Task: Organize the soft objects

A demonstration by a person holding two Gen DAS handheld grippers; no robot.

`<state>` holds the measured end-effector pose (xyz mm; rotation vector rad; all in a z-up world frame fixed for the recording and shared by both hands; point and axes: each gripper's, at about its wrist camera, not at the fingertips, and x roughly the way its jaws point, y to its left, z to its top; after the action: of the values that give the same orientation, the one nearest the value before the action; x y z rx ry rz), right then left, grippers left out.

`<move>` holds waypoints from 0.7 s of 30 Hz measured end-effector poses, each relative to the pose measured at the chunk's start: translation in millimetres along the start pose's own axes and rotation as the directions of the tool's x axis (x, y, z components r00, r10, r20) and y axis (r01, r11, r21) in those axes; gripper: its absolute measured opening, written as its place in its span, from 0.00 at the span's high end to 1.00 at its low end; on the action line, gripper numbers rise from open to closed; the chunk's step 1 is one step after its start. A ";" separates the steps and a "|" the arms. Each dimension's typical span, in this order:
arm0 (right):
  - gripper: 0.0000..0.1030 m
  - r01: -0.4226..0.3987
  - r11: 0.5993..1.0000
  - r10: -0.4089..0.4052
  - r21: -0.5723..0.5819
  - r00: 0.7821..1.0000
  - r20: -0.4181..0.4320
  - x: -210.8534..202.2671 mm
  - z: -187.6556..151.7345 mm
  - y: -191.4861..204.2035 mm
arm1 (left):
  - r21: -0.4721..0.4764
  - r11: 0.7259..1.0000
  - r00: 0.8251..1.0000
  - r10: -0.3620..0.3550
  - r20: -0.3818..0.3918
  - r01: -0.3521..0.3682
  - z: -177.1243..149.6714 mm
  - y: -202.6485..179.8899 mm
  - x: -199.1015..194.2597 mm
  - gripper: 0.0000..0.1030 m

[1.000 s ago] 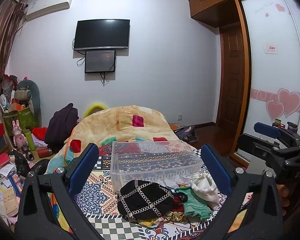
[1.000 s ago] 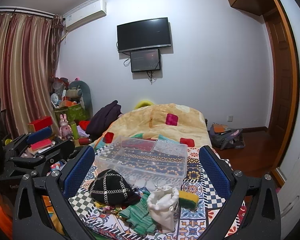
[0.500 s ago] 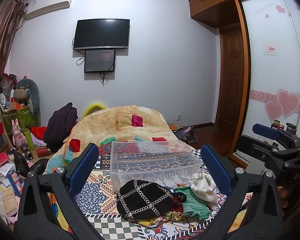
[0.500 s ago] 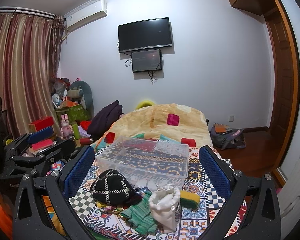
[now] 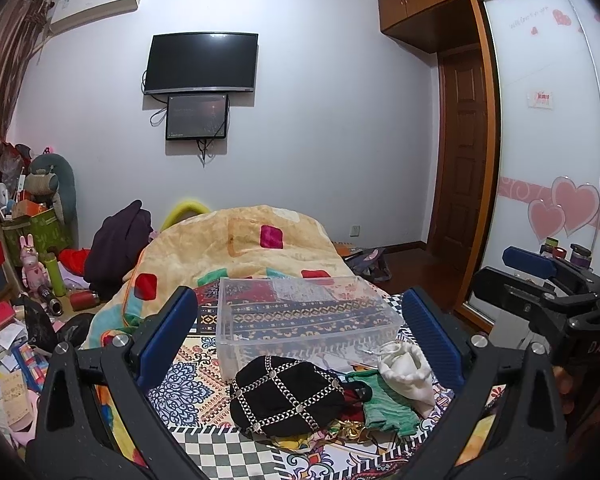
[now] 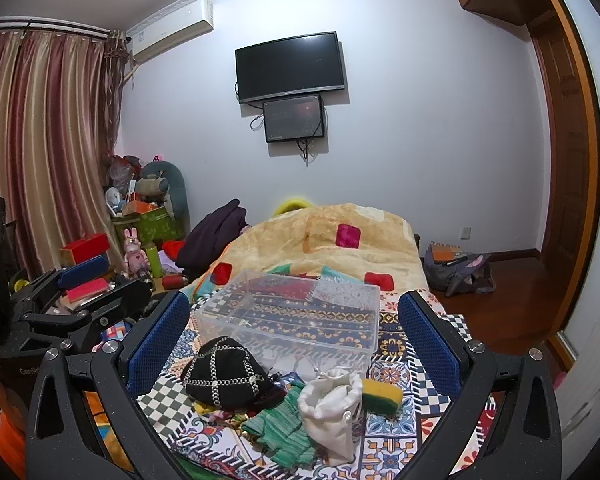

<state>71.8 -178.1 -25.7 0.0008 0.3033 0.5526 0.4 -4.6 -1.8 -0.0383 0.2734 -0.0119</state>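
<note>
Two grippers are held above the near edge of the patterned bedspread [image 6: 400, 436], the left gripper [image 5: 300, 344] and the right gripper [image 6: 294, 340] each with jaws spread wide and nothing between them, so the step in hand is judged to be the approach before a first pick. Just beyond the fingertips a small heap of soft things is seen: one black cap with chain trim [image 6: 224, 376], one green knitted cloth [image 6: 288, 432], one white drawstring pouch [image 6: 332, 404] and one yellow-and-green sponge [image 6: 382, 394], the pouch resting against the sponge and the cap partly over a tangle of darker fabric that cannot be counted. Directly behind the heap one clear plastic bin [image 6: 296, 316] is set, apparently empty. The next move is judged to call for lowering one gripper over a single item, closing on a fold, and carrying it over the bin's rim. Farther back one yellow blanket [image 6: 332, 236] is spread.
</note>
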 end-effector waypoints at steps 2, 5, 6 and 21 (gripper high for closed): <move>0.00 0.007 1.000 -0.006 0.006 1.000 -0.015 3.2 -0.7 -5.7 | 0.000 1.000 1.000 -0.002 -0.022 0.002 -2.2 1.4 6.6 0.00; 0.00 0.014 1.000 -0.013 0.025 0.999 -0.049 10.4 -3.6 -16.5 | -0.003 1.000 0.998 0.000 -0.068 0.000 -8.9 4.5 20.1 0.00; 0.00 0.019 0.999 -0.017 0.032 0.998 -0.062 13.5 -4.8 -20.2 | -0.003 1.000 0.997 -0.002 -0.083 0.002 -11.4 6.8 23.5 0.00; 0.29 0.002 0.999 0.012 0.045 0.947 -0.322 72.7 -50.3 -43.5 | -0.037 0.999 0.943 -0.033 -0.331 0.022 -67.1 14.4 104.4 0.16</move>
<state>138.7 -181.6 -97.9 -0.0463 0.6356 0.5505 82.9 5.6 -95.1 -0.0733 0.6108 -0.0423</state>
